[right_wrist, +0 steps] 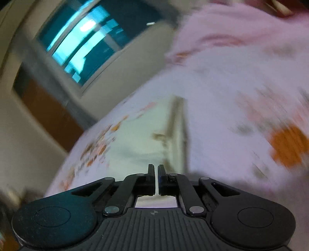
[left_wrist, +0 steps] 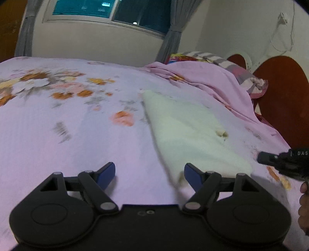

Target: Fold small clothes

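Observation:
A small pale cream garment (left_wrist: 185,131) lies flat on the pink floral bedsheet (left_wrist: 77,125), folded into a long shape with a small tie on top. My left gripper (left_wrist: 149,175) is open and empty, low over the sheet at the garment's near left corner; its right finger (left_wrist: 191,173) is at the garment's edge. My right gripper (right_wrist: 156,170) is shut with nothing visibly between its fingers, pointing at the same garment (right_wrist: 135,139) in a blurred view. The right gripper also shows at the right edge of the left wrist view (left_wrist: 283,162).
A crumpled pink blanket (left_wrist: 212,81) and striped bedding (left_wrist: 245,77) are piled at the far right by a dark red headboard (left_wrist: 282,96). A window with grey curtains (left_wrist: 108,11) is on the far wall. The bed's left edge drops off near a brown door (right_wrist: 48,112).

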A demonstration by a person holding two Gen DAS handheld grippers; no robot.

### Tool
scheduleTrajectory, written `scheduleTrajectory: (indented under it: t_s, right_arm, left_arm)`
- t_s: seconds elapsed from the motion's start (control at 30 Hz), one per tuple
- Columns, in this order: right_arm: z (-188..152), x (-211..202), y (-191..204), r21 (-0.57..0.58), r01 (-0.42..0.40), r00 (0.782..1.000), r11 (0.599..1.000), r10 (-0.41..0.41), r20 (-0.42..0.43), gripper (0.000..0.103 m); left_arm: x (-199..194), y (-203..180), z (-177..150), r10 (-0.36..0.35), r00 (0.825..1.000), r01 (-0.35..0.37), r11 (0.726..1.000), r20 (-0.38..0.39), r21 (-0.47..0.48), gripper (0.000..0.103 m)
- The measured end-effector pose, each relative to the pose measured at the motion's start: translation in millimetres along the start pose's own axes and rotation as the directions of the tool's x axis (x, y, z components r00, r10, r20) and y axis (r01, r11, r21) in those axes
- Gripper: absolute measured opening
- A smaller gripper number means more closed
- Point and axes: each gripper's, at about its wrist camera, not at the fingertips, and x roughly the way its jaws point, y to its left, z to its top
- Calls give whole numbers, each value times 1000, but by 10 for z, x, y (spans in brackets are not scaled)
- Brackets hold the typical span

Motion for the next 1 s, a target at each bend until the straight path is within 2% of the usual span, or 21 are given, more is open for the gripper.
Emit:
scheduleTrajectory:
  t_s: [0.07, 0.1, 0.17, 0.23, 0.27, 0.4, 0.47, 0.53, 0.57, 0.67, 0.7, 0.73, 0.8, 0.93, 0.97, 1.0]
  right_arm:
    - [37, 116, 142, -83, 35, 999, 996, -36, -3, 6]
    - [73, 198, 154, -87, 58, 998, 995, -59, -13, 7]
    - [132, 366, 56, -29, 19, 999, 999, -20, -48, 8]
    - [185, 488, -29, -25, 48, 995, 999, -50, -89, 9]
    - [185, 504, -65, -6, 32, 994, 999, -33, -102, 9]
    - [131, 528, -150, -15, 23, 996, 1000, -24, -87, 11]
    - [150, 501, -163, 4, 18, 997, 1000, -18, -79, 19]
    - [165, 538, -160, 10, 5, 998, 1000, -5, -59, 51]
    - [171, 555, -158, 13, -1, 998, 1000, 2, -62, 53]
    - [200, 673, -170, 16, -14, 994, 1000, 16, -104, 53]
    - [207, 702, -158, 4, -21, 993, 1000, 21, -112, 50]
    - [219, 708, -136, -20, -8, 994, 1000, 6, -111, 43]
    - [245, 722, -98, -54, 6, 996, 999, -11, -88, 43]
    - [219, 838, -120, -48, -7, 988, 999, -1, -155, 42]
    - [219, 838, -116, -58, -5, 987, 998, -5, -160, 35]
    - [213, 846, -89, -72, 2, 986, 997, -14, -166, 6]
  left_arm:
    - [175, -79, 72, -7, 999, 7, 1000, -33, -13, 77]
    - [228, -97, 82, -10, 999, 9, 1000, -45, -18, 77]
    - [225, -71, 55, -12, 999, 11, 1000, -41, -29, 78]
    - [153, -18, 10, -31, 999, 29, 999, -34, -37, 78]
    - [96, 1, -33, -20, 1000, 20, 999, -22, -30, 79]
    - [72, 58, -151, 15, 999, -15, 1000, -34, 11, 79]
    - [101, 71, -168, 32, 998, -31, 999, -49, 22, 79]
    - [94, 86, -156, 38, 998, -38, 999, -42, 15, 79]
    - [100, 81, -149, 43, 998, -42, 999, -49, 19, 79]
    - [123, 55, -149, 59, 996, -57, 998, -67, 34, 79]
    - [129, 46, -153, 65, 995, -62, 997, -72, 43, 79]
    - [133, 33, -159, 70, 995, -66, 996, -74, 52, 79]
    - [142, 11, -167, 77, 994, -72, 995, -77, 69, 79]
    - [156, -4, -181, 82, 993, -75, 994, -81, 83, 79]
    - [158, -3, -185, 82, 993, -75, 994, -81, 83, 79]
    - [158, -3, -184, 82, 993, -76, 994, -81, 83, 79]
